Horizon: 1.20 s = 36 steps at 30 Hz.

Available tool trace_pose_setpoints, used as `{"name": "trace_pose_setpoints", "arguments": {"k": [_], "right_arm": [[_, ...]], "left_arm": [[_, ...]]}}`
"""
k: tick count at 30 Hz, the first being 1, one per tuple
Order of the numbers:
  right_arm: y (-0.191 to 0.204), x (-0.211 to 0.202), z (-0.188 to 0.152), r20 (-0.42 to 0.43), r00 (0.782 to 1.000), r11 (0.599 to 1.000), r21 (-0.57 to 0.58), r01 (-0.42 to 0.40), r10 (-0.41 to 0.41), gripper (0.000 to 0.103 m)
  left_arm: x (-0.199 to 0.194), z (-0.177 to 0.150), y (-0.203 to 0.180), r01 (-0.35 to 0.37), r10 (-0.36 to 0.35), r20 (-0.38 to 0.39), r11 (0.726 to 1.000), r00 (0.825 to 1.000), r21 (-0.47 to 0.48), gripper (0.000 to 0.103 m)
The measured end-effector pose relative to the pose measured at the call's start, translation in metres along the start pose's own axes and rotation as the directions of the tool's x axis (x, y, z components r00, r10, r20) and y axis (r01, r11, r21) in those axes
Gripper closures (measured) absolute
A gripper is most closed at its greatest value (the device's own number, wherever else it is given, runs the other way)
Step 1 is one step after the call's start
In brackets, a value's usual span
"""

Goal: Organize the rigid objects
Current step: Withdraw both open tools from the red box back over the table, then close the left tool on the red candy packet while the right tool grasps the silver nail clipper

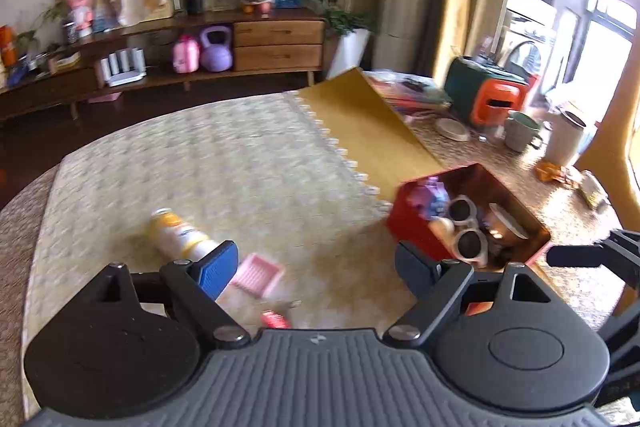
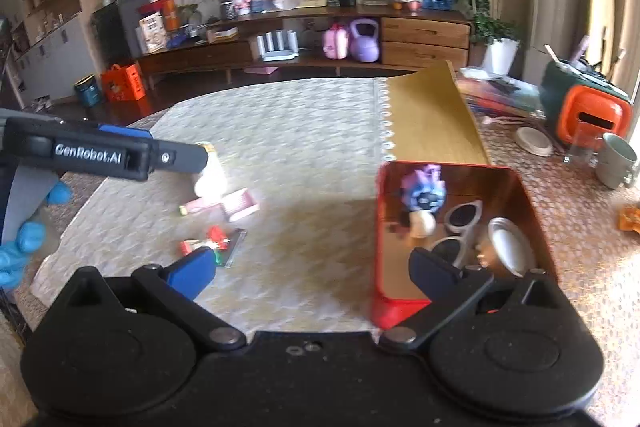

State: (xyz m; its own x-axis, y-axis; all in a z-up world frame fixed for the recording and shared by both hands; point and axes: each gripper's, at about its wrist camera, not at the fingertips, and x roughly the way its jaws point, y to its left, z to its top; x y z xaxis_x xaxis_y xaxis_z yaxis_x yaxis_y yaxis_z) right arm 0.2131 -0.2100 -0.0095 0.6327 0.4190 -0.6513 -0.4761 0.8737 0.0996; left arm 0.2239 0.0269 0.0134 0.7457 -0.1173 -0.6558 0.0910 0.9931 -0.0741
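Observation:
A red box (image 1: 416,239) (image 2: 390,307) stands on the table at the right, holding white sunglasses (image 1: 466,231) (image 2: 460,227), a purple toy (image 1: 430,197) (image 2: 424,187) and a round lidded tin (image 2: 508,243). On the pale mat lie a yellow-and-white bottle (image 1: 178,233) (image 2: 210,179), a pink tray (image 1: 258,273) (image 2: 240,205) and a small red item (image 1: 274,319) (image 2: 214,239). My left gripper (image 1: 316,267) is open and empty above the mat, just left of the box. My right gripper (image 2: 312,267) is open and empty, its right finger over the box.
The pale mat (image 1: 224,163) covers the table, with a yellow mat (image 1: 368,123) behind the box. At the right stand a mug (image 1: 520,131), a white cup (image 1: 566,139), a small dish (image 1: 452,129) and an orange-green appliance (image 1: 492,99). A sideboard (image 1: 240,47) lines the far wall.

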Motion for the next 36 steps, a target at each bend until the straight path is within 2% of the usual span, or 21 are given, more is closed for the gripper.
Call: {"name": "trace_pose_setpoints", "arguments": {"k": [8,13,19,28,31,36], "right_arm": [[0.037,0.019,-0.005,-0.027,0.999,0.998,-0.059,-0.032,0.031,0.0],[0.053,0.039,-0.007,-0.049,0.999,0.995,-0.1,-0.009,0.004,0.0],[0.053,0.067,0.0,-0.093,0.996,0.995,-0.104,0.002,-0.012,0.002],[0.04,0.102,0.013,-0.14,0.99,0.998,-0.062,0.015,-0.023,0.004],[0.041,0.115,0.014,-0.165,0.986,0.998,-0.064,0.007,-0.017,0.008],[0.041,0.133,0.013,-0.199,0.98,0.998,-0.061,-0.002,-0.01,0.012]], "left_arm": [[0.0,-0.018,0.059,-0.079,0.078,-0.012,0.995,0.997,-0.066,0.017],[0.008,-0.034,0.078,-0.055,0.053,-0.016,0.992,0.998,-0.114,0.017],[0.022,-0.054,0.077,-0.027,0.026,-0.014,0.997,1.0,-0.067,0.017],[0.051,-0.083,0.064,0.009,-0.009,-0.065,1.0,0.998,0.0,0.017],[0.06,-0.088,0.058,0.024,-0.022,-0.07,0.999,0.997,0.027,0.017],[0.077,-0.091,0.057,0.044,-0.043,-0.094,0.999,0.995,0.015,0.018]]}}
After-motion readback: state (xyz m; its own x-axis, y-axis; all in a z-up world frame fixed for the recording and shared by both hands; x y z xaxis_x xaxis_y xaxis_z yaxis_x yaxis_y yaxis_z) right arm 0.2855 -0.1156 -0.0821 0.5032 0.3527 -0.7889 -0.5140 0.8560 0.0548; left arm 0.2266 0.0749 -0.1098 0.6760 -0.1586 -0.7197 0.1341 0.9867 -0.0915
